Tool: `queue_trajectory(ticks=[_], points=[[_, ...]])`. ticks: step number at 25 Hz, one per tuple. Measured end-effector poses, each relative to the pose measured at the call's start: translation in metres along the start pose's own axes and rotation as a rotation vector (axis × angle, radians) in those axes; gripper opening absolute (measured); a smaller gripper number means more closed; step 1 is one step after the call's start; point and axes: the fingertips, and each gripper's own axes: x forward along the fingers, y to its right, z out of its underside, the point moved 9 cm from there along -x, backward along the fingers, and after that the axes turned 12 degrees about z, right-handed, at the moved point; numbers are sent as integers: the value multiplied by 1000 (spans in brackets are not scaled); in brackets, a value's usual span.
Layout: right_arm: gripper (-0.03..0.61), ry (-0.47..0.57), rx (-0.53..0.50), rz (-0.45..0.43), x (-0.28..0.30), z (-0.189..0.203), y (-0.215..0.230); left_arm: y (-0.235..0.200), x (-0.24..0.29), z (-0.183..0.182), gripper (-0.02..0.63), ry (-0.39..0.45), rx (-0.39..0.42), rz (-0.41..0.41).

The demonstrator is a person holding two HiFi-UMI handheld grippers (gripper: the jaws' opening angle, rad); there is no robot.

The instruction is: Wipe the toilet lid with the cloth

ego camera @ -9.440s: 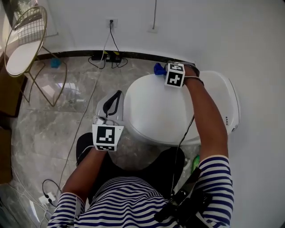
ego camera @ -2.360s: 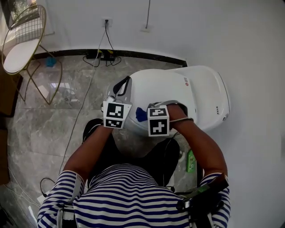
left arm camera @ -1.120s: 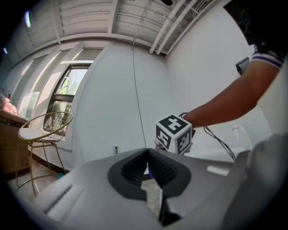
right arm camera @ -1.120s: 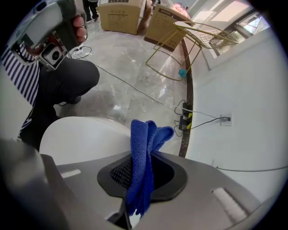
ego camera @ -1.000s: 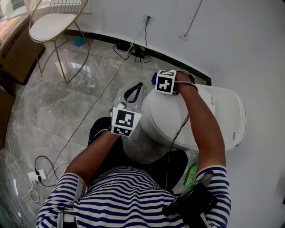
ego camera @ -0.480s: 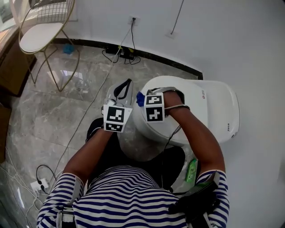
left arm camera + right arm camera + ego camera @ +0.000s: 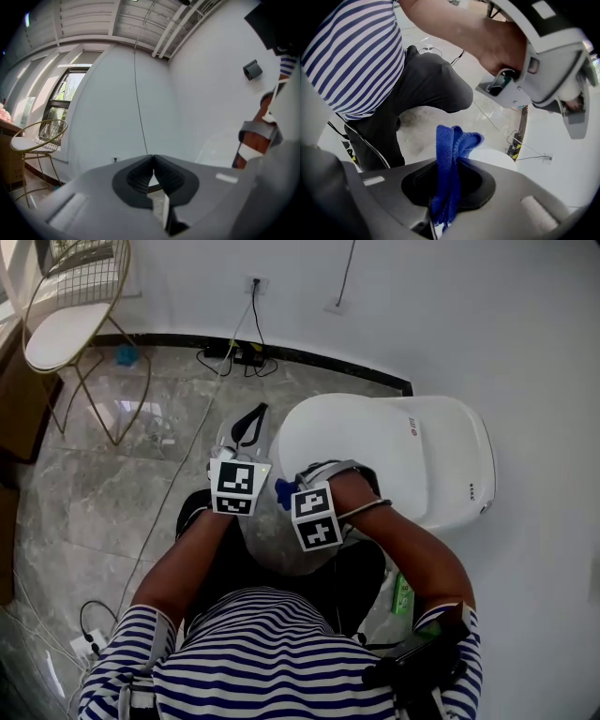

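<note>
The white toilet lid [image 7: 384,451] is closed and seen from above. My right gripper [image 7: 291,495] is at the lid's near left rim, shut on a blue cloth [image 7: 283,491]. In the right gripper view the folded blue cloth [image 7: 451,150] stands up from between the jaws of the right gripper [image 7: 449,164], with the lid's white edge [image 7: 494,158] just beyond. My left gripper [image 7: 251,416] hangs over the floor left of the toilet, apart from the lid. In the left gripper view the left gripper [image 7: 153,158] has its pads pressed together with nothing in them.
A gold wire chair [image 7: 66,329] stands at the far left. A power strip with cables [image 7: 234,356] lies by the black skirting under a wall socket [image 7: 255,283]. A green item [image 7: 402,594] lies right of the toilet base. White walls close in behind and right.
The right gripper has carried the cloth from the lid's far left side along its left rim to the near edge, towards the person. The left gripper stayed beside the toilet.
</note>
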Motion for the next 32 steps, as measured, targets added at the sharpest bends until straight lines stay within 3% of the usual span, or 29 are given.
queue_trajectory(ticks=[7,12,16,24,26,28,32], points=[[64,23,-2,-24,-5,-4,-22,12,11,-5,5,5,6,27],[64,118,132,-68,-15,-1,-38,23,21,-8,5,6,14,55],[66,228,354,-53,-24,21,-45,33,32,-12,5,7,25,81],[66,508,1046,104,-45,104,-36,53,59,-22,5,14,14,103],[66,599,1213,169,-49,123,-33,56,67,-26,5,16,12,99],[66,679,1372,290,-55,142,-30,60,74,-31,5,19,11,102],[67,720,1598,686,-66,175,-28,77,87,-36,5,17,13,133]])
